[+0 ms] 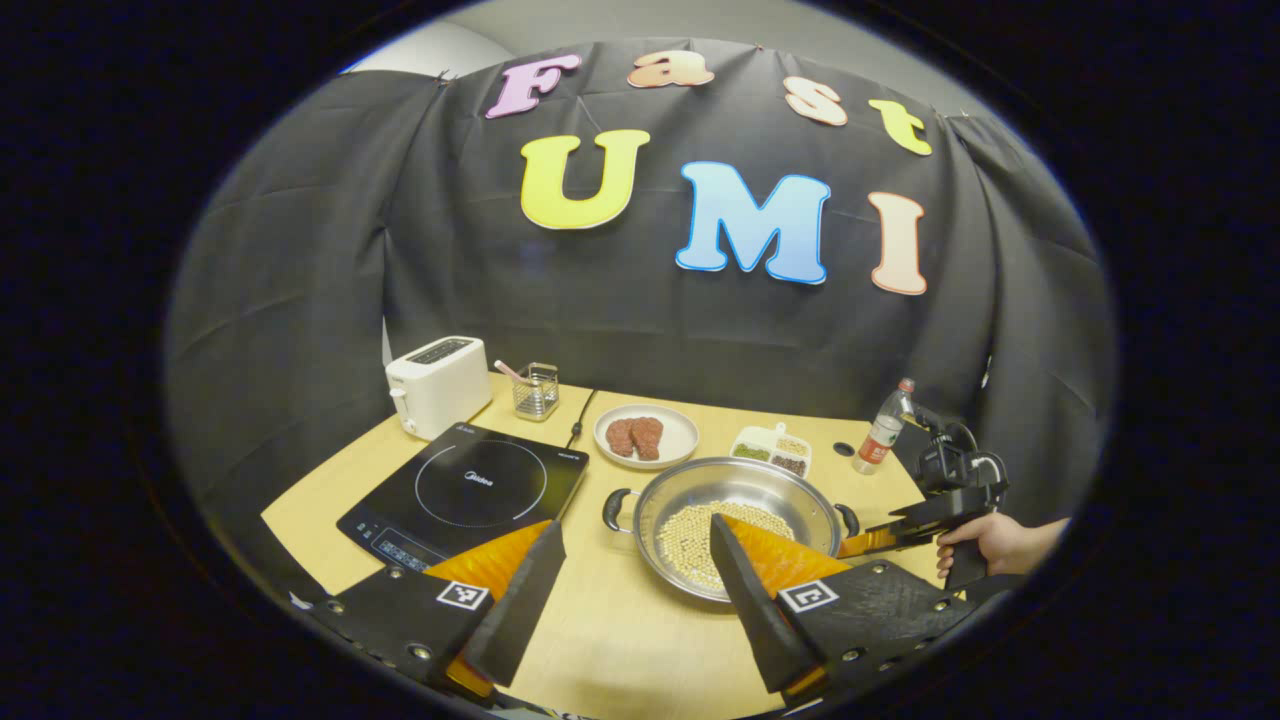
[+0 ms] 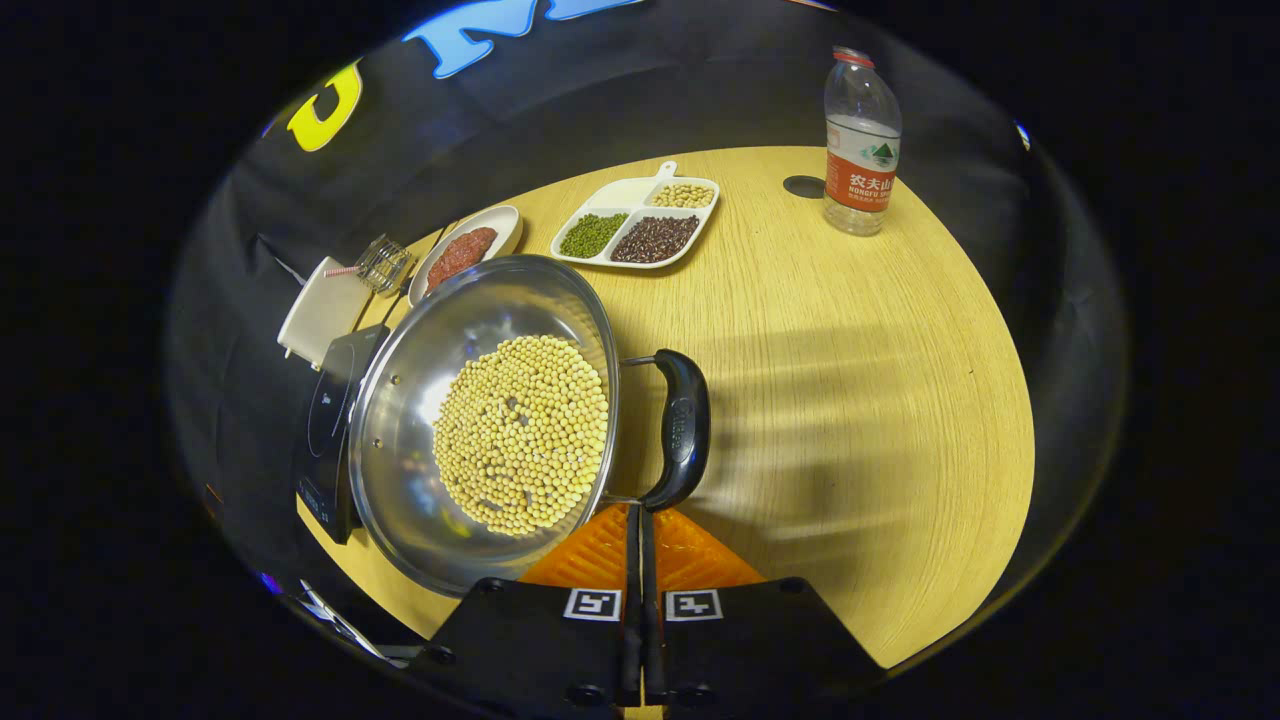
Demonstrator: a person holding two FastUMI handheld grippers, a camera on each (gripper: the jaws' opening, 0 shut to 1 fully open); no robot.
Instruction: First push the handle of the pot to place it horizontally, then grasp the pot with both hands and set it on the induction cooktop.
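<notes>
Right gripper (image 2: 640, 530), jaws pressed together, sits just near the pot's (image 2: 400, 420) black handle (image 2: 683, 425); left gripper (image 1: 640, 590), jaws wide, hangs near the pot's left rim.

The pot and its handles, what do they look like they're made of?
The pot looks like polished steel: its bare wall is silvery and mirrors the light. The handle near the right tongs looks like glossy black plastic on thin metal rods, though that is a guess from its sheen. The table shows pale wood grain, possibly laminate.
</notes>
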